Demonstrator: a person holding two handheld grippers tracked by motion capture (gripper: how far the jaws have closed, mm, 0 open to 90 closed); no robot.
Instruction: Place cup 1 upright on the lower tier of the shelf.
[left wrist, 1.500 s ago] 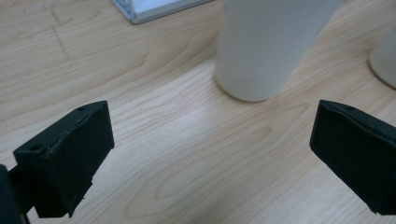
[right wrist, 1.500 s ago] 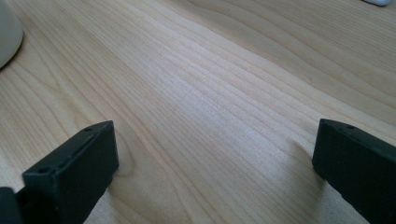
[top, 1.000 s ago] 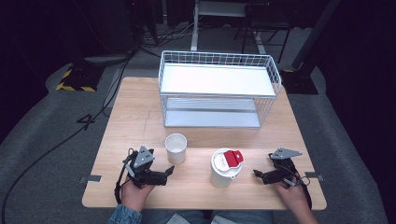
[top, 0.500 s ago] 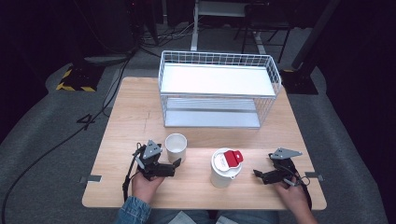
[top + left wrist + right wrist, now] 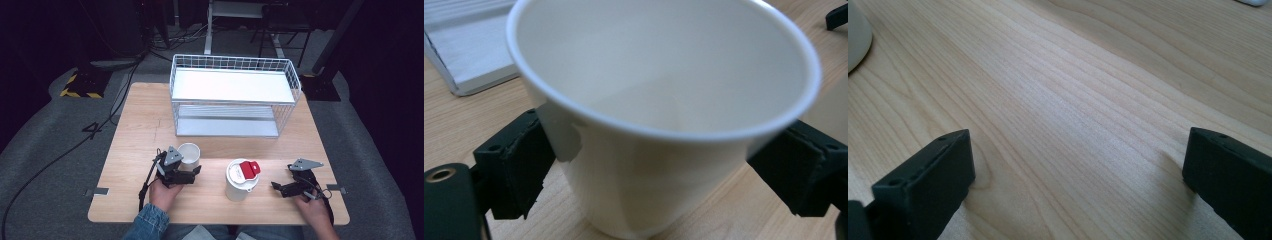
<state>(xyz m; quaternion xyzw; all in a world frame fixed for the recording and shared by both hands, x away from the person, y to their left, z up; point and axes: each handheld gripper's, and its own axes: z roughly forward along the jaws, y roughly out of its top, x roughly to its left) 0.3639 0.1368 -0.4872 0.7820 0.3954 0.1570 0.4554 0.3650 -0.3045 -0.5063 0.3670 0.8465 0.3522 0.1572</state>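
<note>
Presently, an open white paper cup (image 5: 659, 115) is flanked by the spread jaws of the left hand-held gripper (image 5: 181, 170), whose pads lie just beside its wall; contact cannot be told. Right of that cup stands a white lidded cup with a red tab (image 5: 242, 178). Farther right, the right hand-held gripper (image 5: 289, 188) is held wide over the bare wooden tabletop (image 5: 1088, 100). Behind the cup stands a white wire basket rack (image 5: 235, 95).

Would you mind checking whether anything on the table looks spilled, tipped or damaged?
Nothing stands out. The open white paper cup is upright and empty between the left gripper jaws; the lidded white cup with the red tab and the white wire rack stand level on the wooden table.
</note>
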